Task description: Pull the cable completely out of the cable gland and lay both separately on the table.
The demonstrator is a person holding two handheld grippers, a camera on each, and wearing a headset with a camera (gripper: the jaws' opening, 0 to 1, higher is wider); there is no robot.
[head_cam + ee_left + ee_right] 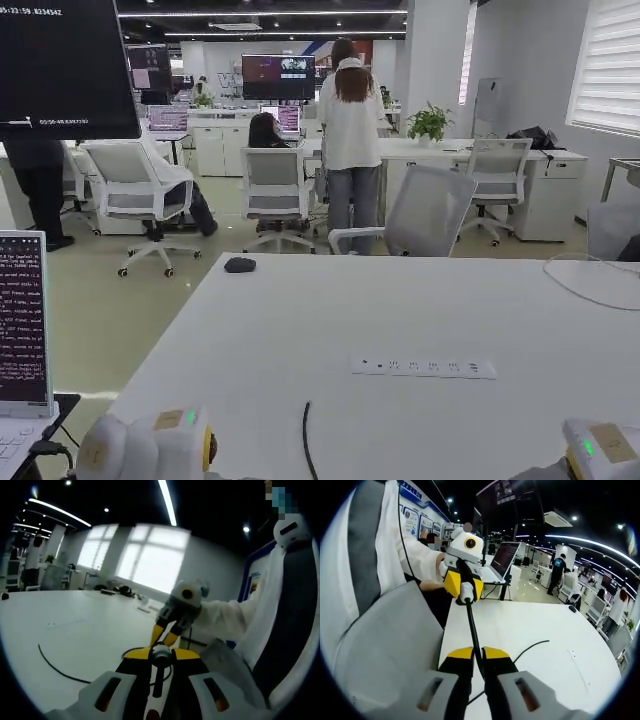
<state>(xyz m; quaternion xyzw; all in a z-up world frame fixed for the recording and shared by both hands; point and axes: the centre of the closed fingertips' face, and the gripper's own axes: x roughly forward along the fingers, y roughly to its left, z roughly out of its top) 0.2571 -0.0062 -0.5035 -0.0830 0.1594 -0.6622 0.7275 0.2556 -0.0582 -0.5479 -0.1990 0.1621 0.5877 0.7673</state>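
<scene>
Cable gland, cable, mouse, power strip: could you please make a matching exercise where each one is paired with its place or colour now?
Things:
1 cable gland
2 cable
3 mouse
4 power strip

Descriptions:
A white, on the middle of the table
B clamped in the right gripper's jaws
C small and dark, near the table's far edge
D held in the left gripper's jaws

Pairs: 1-D, 2-B, 3-C, 4-A
</scene>
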